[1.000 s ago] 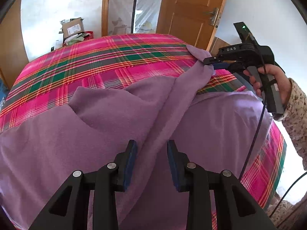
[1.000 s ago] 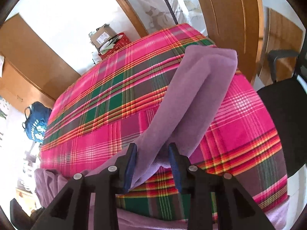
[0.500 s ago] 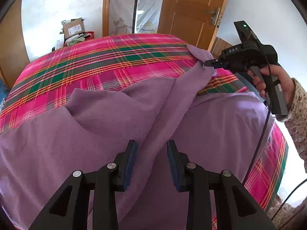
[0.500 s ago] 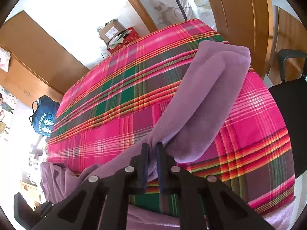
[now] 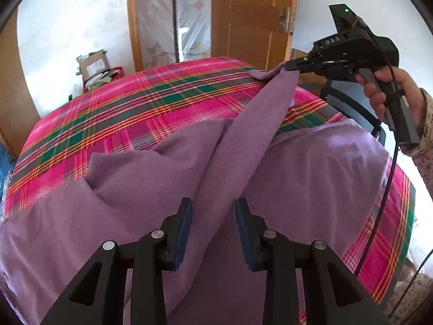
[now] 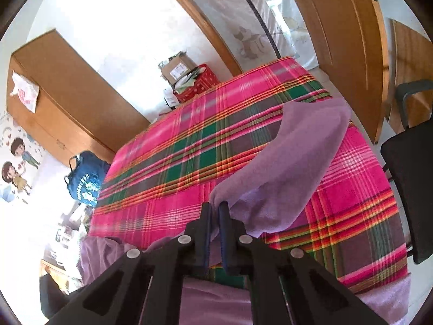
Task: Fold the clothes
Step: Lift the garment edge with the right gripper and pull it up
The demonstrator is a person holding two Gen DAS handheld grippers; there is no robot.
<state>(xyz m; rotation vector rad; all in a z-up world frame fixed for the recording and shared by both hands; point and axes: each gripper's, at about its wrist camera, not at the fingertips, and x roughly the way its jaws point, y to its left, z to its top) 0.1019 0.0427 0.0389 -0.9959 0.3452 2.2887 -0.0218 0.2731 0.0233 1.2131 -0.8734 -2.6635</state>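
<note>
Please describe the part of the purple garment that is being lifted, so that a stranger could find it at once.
Start at the bed with the pink and green plaid cover. A purple garment lies across its near side. One long sleeve rises from it toward the far right corner, its end pinched in the right hand-held gripper; everything else lies flat.

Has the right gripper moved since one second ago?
Yes. The right gripper, shut on the purple sleeve, has risen from the plaid bedspread toward the door handle.
</note>
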